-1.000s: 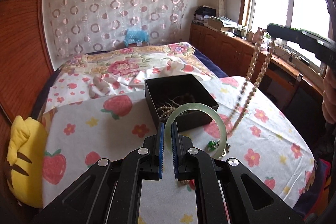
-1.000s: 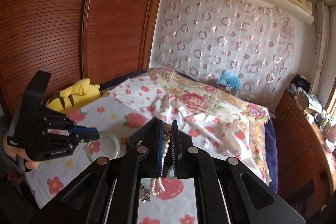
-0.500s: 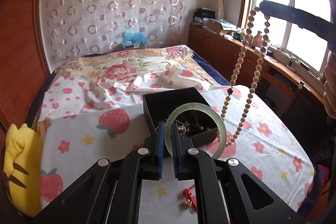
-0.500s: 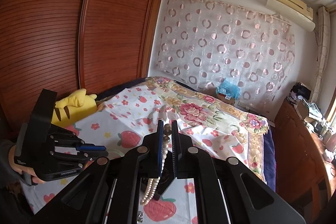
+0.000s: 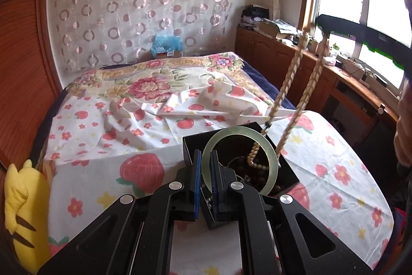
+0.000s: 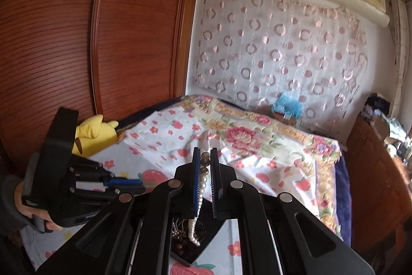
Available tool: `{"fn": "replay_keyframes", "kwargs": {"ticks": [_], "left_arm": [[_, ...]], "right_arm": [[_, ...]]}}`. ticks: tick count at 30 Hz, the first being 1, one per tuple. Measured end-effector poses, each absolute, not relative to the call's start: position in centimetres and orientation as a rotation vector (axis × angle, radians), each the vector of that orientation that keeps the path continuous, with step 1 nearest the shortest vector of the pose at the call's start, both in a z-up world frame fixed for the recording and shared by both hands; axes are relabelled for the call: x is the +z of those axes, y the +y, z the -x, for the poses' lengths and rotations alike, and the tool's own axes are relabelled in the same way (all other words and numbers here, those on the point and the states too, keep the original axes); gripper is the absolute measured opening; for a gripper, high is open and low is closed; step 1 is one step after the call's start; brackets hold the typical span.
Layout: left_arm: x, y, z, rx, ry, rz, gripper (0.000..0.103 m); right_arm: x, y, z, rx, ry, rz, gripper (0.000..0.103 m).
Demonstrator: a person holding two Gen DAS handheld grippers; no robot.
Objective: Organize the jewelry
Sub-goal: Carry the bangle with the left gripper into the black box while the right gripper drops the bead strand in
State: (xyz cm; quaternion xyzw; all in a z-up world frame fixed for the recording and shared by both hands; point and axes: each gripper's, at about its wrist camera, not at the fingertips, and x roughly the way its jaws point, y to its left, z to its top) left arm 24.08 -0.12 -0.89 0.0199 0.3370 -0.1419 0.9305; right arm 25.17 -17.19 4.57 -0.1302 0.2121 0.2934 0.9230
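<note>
The left tongs (image 5: 205,166) were clenched on a smooth, pale green bangle (image 5: 270,153), held upright over the open black box (image 5: 289,173). The right tongs (image 6: 205,172) gripped a round-beaded pearl necklace (image 6: 203,183); its two strands hung down into the box among dark beads. The box sat on the bed (image 5: 108,161), on a strawberry-print sheet. A yellow plush toy (image 5: 22,208) lay at the bed's left edge.
</note>
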Motion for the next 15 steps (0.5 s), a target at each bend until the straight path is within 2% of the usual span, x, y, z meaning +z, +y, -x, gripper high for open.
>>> {"fn": "replay_keyframes", "kwargs": {"ticks": [8, 15], "left_arm": [[-3.3, -0.6, -27.2, -0.286, 0.746, -0.039, 0.006], [-4.5, -1.1, -28.3, -0.290, 0.770, -0.046, 0.006]], "right_arm": [[-2.5, -16.2, -28.0, 0.622, 0.592, 0.262, 0.009], [-6.1, -15.8, -27.9, 0.648, 0.668, 0.253, 0.009]]}}
